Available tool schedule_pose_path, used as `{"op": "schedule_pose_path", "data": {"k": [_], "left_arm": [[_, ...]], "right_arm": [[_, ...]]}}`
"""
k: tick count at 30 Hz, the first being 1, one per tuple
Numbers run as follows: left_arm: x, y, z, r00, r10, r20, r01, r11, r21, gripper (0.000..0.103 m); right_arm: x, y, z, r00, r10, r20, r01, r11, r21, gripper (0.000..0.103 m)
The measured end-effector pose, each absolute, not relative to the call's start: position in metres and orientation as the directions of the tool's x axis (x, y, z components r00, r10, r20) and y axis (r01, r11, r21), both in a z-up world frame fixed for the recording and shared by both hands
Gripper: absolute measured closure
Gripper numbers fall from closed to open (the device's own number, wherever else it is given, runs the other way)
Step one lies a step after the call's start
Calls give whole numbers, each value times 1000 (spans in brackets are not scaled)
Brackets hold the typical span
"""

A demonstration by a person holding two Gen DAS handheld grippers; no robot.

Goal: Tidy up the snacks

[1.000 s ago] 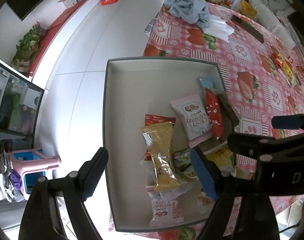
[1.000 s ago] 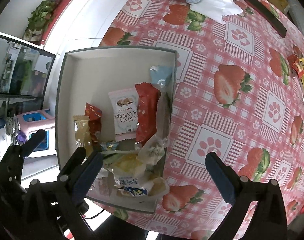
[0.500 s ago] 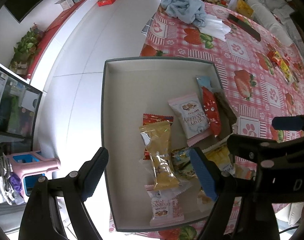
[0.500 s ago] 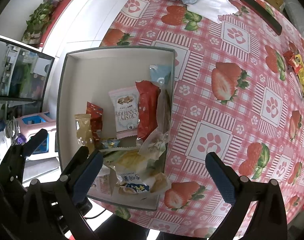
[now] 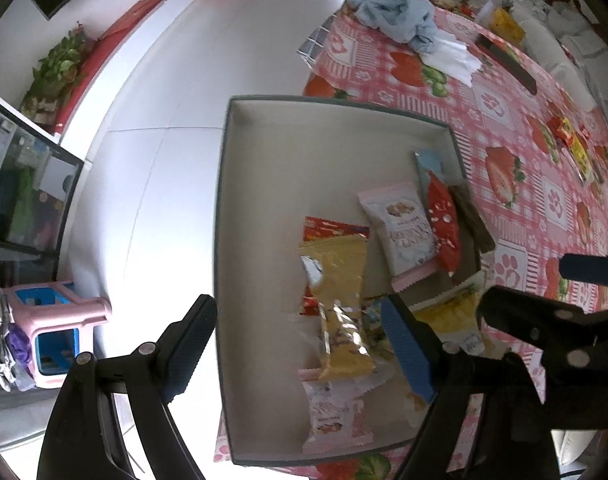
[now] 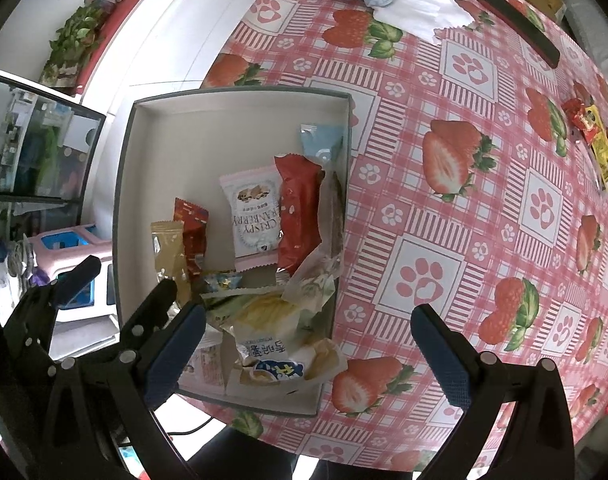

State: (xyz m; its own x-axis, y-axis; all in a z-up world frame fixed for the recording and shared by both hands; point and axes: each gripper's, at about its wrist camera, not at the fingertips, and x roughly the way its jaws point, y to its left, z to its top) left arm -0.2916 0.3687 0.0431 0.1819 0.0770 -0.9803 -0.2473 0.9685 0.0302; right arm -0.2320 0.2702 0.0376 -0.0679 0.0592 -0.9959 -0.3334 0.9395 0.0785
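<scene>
Snacks: packets piled in the box (image 6: 124,184) at the table edge, near side, for tidy storage.
Left gripper (image 5: 300,344): spread wide, empty, over the gold packet (image 5: 340,300).
Right gripper (image 6: 308,348): wide, empty, above the yellow packet (image 6: 272,332).

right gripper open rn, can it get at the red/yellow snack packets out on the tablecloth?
Probably yes. The right gripper is open and empty, and the loose packets lie flat on bare tablecloth with nothing on or against them. They sit well ahead and to its right, so it needs a reach.
</scene>
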Motion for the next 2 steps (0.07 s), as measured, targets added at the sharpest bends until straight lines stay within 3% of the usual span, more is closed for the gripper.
{"op": "schedule_pose_path", "data": {"k": [2], "left_arm": [[-291,371,44,189,87,-978,-244,969,39,16]], "right_arm": [[-231,270,37,-69,64,-996,-327,941,83,0]]}}
